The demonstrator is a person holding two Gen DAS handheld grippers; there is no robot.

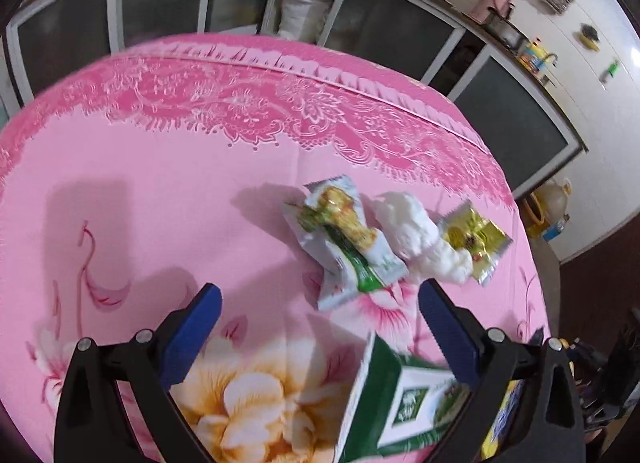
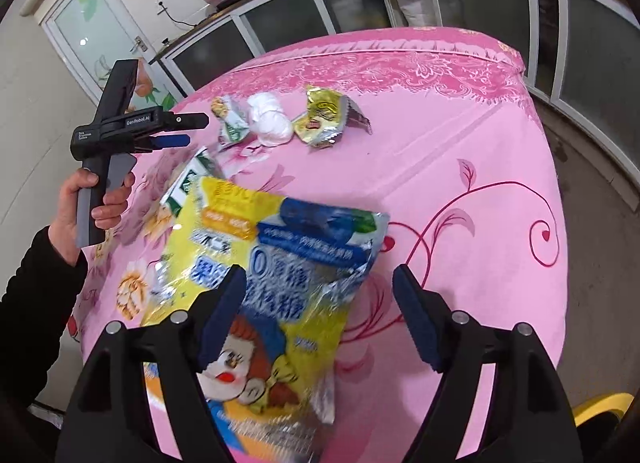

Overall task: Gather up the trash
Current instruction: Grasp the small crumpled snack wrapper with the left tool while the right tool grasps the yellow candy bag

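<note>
Left gripper (image 1: 320,299): fingers spread, nothing between, over pink-clothed worktop (image 1: 140,191). Green-white wrapper (image 1: 348,239), centre; crumpled white tissue (image 1: 420,239) touching its right; gold wrapper (image 1: 474,241) beyond. Green box (image 1: 400,399), lower right. Right gripper (image 2: 320,293): fingers spread, yellow snack bag (image 2: 280,263) lying loose between, lower centre.

"genrobot.ai" on left gripper (image 2: 180,129) body, bag print blurred
</note>
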